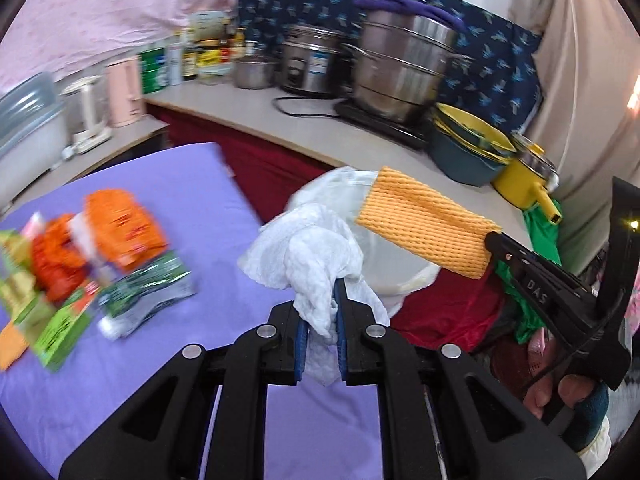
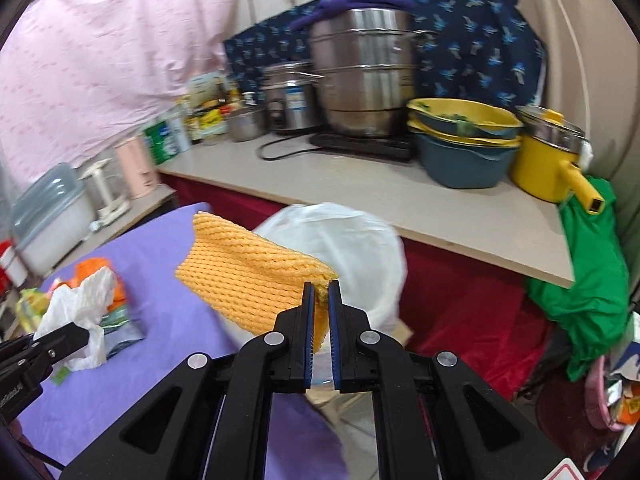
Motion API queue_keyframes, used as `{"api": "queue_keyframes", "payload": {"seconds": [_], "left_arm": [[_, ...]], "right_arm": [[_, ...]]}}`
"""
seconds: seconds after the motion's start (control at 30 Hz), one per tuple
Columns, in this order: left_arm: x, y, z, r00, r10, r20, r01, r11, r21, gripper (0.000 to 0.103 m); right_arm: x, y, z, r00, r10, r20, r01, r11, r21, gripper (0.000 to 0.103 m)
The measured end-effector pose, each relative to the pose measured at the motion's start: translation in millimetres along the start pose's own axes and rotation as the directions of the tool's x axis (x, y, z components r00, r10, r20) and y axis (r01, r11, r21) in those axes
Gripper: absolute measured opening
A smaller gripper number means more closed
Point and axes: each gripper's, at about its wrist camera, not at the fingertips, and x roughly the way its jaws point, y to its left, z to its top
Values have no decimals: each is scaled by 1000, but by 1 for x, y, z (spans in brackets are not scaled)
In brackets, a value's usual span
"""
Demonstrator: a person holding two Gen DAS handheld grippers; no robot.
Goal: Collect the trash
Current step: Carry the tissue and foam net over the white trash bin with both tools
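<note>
My left gripper [image 1: 322, 320] is shut on a crumpled white tissue [image 1: 308, 256], held in the air at the right edge of the purple table [image 1: 168, 184]. My right gripper [image 2: 322, 296] is shut on one end of an orange foam net sleeve [image 2: 248, 276], which sticks out to the left. Both loads hang near a bin lined with a white plastic bag [image 2: 360, 248], just past the table's edge. In the left wrist view the sleeve [image 1: 424, 228] and the right gripper [image 1: 496, 246] show over the bag [image 1: 384, 264]. In the right wrist view the left gripper [image 2: 86, 336] holds its tissue [image 2: 84, 304].
Several wrappers lie on the table's left side: orange packets [image 1: 120, 228], green boxes [image 1: 60, 332] and a green foil pouch [image 1: 144, 300]. Behind runs a beige counter [image 2: 360, 196] with steel pots [image 2: 360, 72], yellow and blue bowls [image 2: 464, 140] and bottles. A green cloth [image 2: 592, 280] hangs at the right.
</note>
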Motion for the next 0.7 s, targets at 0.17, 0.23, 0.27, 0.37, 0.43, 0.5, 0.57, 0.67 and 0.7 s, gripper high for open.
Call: {"api": "queue_keyframes", "payload": {"seconds": [0.17, 0.23, 0.27, 0.37, 0.43, 0.5, 0.57, 0.67, 0.7], "left_arm": [[62, -28, 19, 997, -55, -48, 57, 997, 42, 12], [85, -35, 24, 996, -64, -69, 68, 996, 50, 12], [94, -37, 25, 995, -69, -78, 73, 996, 49, 12], [123, -42, 29, 992, -80, -102, 86, 995, 59, 12], [139, -40, 30, 988, -91, -128, 97, 994, 47, 12], [151, -38, 30, 983, -106, -147, 113, 993, 37, 12], [164, -38, 29, 983, -98, -154, 106, 994, 42, 12], [178, -33, 28, 981, -86, -177, 94, 995, 35, 13], [182, -32, 29, 980, -85, -180, 92, 995, 30, 14]], "right_arm": [[34, -27, 10, 995, -97, -25, 97, 995, 14, 7], [46, -32, 14, 992, -118, -38, 119, 993, 14, 7], [54, -35, 15, 991, -126, -45, 127, 992, 18, 7], [70, -41, 17, 988, -138, -71, 140, 990, 26, 7], [82, -42, 18, 985, -152, -88, 154, 988, 23, 7], [94, -43, 19, 983, -154, -104, 157, 987, 21, 7], [103, -42, 19, 979, -165, -118, 168, 986, 20, 7], [118, -43, 18, 972, -183, -145, 187, 982, 17, 8], [121, -42, 18, 972, -182, -151, 187, 982, 15, 8]]}}
